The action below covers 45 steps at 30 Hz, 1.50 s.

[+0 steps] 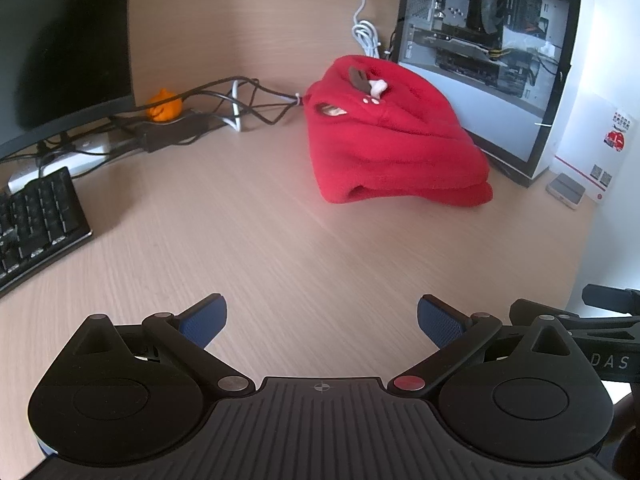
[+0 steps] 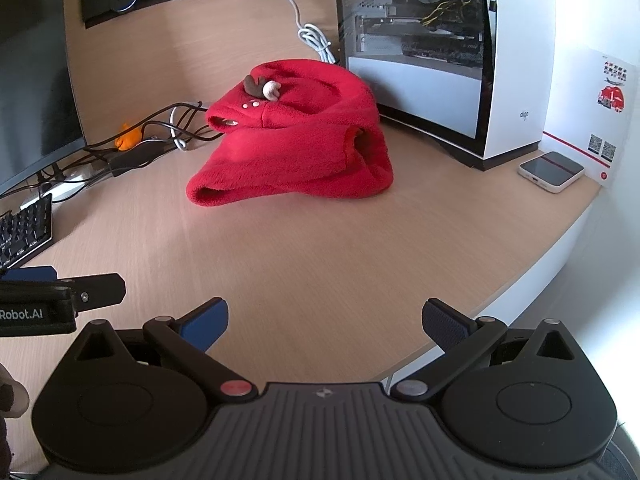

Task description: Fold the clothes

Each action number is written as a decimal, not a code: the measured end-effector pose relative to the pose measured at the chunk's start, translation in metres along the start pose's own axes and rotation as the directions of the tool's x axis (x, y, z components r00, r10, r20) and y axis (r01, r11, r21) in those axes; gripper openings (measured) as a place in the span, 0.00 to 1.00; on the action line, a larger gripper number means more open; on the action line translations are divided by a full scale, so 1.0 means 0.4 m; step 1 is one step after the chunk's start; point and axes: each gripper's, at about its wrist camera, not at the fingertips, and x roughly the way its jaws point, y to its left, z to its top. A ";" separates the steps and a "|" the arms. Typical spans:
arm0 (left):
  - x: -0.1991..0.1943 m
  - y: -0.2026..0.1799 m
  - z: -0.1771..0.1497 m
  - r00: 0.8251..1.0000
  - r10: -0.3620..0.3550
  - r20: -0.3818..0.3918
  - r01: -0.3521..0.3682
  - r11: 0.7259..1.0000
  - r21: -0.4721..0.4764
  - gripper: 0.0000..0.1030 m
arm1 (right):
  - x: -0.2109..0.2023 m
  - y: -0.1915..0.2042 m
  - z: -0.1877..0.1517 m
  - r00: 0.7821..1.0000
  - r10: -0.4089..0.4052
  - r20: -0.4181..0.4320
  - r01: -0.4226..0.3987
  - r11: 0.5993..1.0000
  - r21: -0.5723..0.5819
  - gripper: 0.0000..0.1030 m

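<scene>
Claws side by side, left claw [image 1: 322, 322] and right claw [image 2: 325, 326] spread wide, empty, facing folded red garment [image 1: 394, 136].

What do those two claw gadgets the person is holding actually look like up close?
The left gripper and right gripper look alike: matte black plastic, two round lobes beside a ribbed grey centre plate bearing a small crosshair mark. Slim black linkage arms end in textured blue finger pads. Each has one red and one silver pivot cap. White lettering reads "Robot.AI".
</scene>
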 end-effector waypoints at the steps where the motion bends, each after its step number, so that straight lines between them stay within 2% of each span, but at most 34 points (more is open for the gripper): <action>1: -0.002 -0.002 0.000 1.000 0.000 0.003 0.000 1.000 0.001 1.00 | -0.002 -0.001 0.000 1.000 -0.001 0.003 0.001 1.000 0.000 1.00; 11: -0.010 -0.026 0.001 1.000 -0.014 0.011 0.014 0.999 0.052 1.00 | -0.019 -0.014 0.000 0.999 -0.019 0.033 0.019 1.000 0.014 1.00; 33: 0.003 -0.057 0.015 1.000 -0.017 0.015 0.015 0.996 0.090 1.00 | -0.022 -0.039 0.008 0.998 -0.048 0.045 0.047 0.998 0.037 1.00; 40: 0.020 -0.064 0.056 0.998 0.019 0.056 -0.025 0.994 0.103 1.00 | -0.012 -0.062 0.030 0.996 -0.069 0.062 0.067 0.997 0.035 1.00; 45: 0.045 -0.080 0.088 0.999 -0.003 0.051 -0.002 0.994 0.108 1.00 | 0.008 -0.080 0.049 0.996 -0.074 0.056 0.073 0.997 0.030 1.00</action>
